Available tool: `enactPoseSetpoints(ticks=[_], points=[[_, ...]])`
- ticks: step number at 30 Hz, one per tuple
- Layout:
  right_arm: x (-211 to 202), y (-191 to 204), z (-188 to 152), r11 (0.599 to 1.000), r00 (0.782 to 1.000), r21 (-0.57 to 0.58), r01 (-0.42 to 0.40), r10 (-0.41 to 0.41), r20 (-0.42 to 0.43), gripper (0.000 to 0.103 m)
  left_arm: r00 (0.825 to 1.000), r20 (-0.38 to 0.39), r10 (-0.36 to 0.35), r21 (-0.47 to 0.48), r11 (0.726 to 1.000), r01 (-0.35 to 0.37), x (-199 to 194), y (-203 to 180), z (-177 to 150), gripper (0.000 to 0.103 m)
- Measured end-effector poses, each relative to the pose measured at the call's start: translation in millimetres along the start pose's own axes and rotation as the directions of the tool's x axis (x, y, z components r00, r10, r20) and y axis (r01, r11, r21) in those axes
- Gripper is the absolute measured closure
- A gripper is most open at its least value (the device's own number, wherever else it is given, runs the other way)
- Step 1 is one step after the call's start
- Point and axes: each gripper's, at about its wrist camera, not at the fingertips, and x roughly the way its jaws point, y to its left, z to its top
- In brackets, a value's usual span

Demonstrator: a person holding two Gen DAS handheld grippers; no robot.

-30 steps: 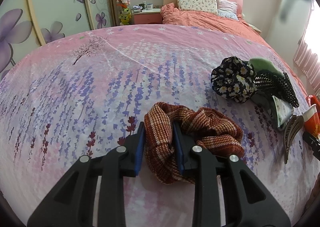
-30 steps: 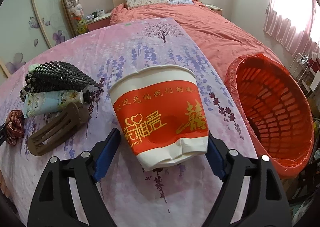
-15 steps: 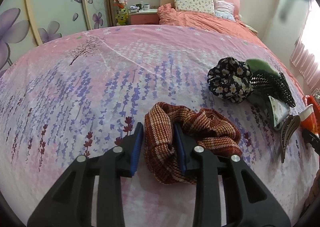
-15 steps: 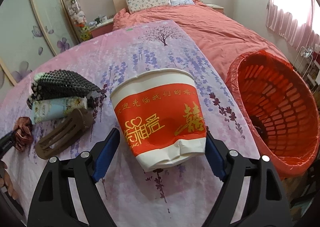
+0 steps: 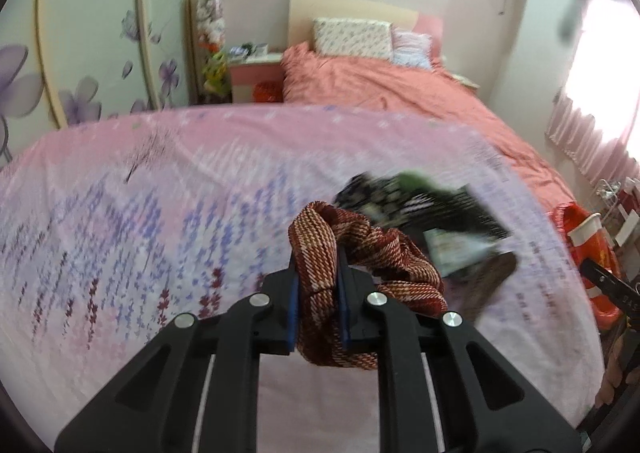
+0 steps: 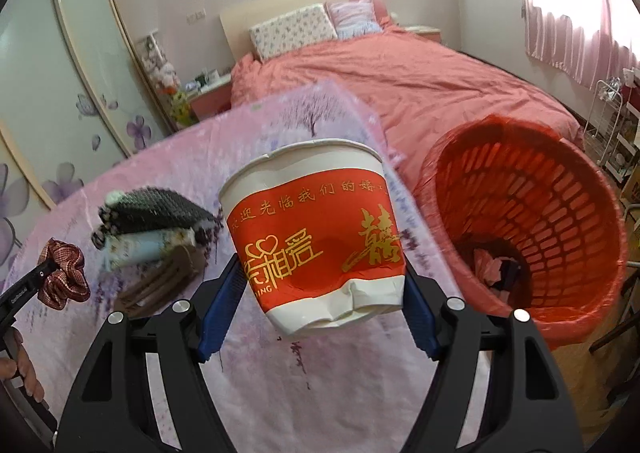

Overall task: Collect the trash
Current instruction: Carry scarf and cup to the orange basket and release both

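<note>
Cup-to-basket gap first: hangs on the bench side of the red basket (image 6: pixel 560 193), just beside its rim and about level with it, so calls, probably, for 1 short sideways carry toward the basket mouth and then a release.

Paper cup (image 6: pixel 316 237): pinched at its lower wall by the right hand-held gripper (image 6: pixel 324 277), blue pads pressing on 2 opposite sides, base dented and turned toward the camera. Clear of the bench (image 6: pixel 280 373), with nothing under it. Long axis tipped, mouth up and away from the hand-held gripper, leaning slightly toward the basket.

Basket: stands off the bench edge, mouth facing up and toward the cup, a few pink and dark scraps at the bottom. Far nearer to the right hand than to the left.

Left hand-held gripper (image 5: pixel 318 273): closing on a red-brown scrunchie (image 5: pixel 360 249), jaws almost together, 1 fold of fabric squeezed between the pads and the rest drooping on the basket side. Lifted off the bench too, on the far side of the cup from the basket, with a blurred pile of dark things between. Whether it counts as trash: cannot tell.

Risk, as a guess: cup catching the basket rim if carried across too low.
</note>
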Motion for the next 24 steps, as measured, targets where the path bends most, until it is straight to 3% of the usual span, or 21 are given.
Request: enactPoseSetpoints(ticks=[6,12,18,24], points=[[-31,-20,6,1.000,0.997,0.022,0.012,-0.014,0.078,0.031,0.996,0.067,-0.061,0.067,0.996,0.057,-35,-50,17,0.087],[-55,-48,15,0.997,0.987,0.059,0.054,-0.062,0.148,0.031,0.980,0.093,-0.174,0.147,0.976,0.159,-50,-125,29,0.087],[-62,-90,22,0.986,0.977,0.137,0.092,-0.116,0.177,0.031,0.953,0.053,-0.297,0.207,0.937,0.281,-37,-198,32,0.087],[-53,-128,31,0.969,0.971,0.217,0.120,-0.160,0.178,0.031,0.927,-0.001,-0.374,0.256,0.896,0.362,-11,-267,28,0.087]])
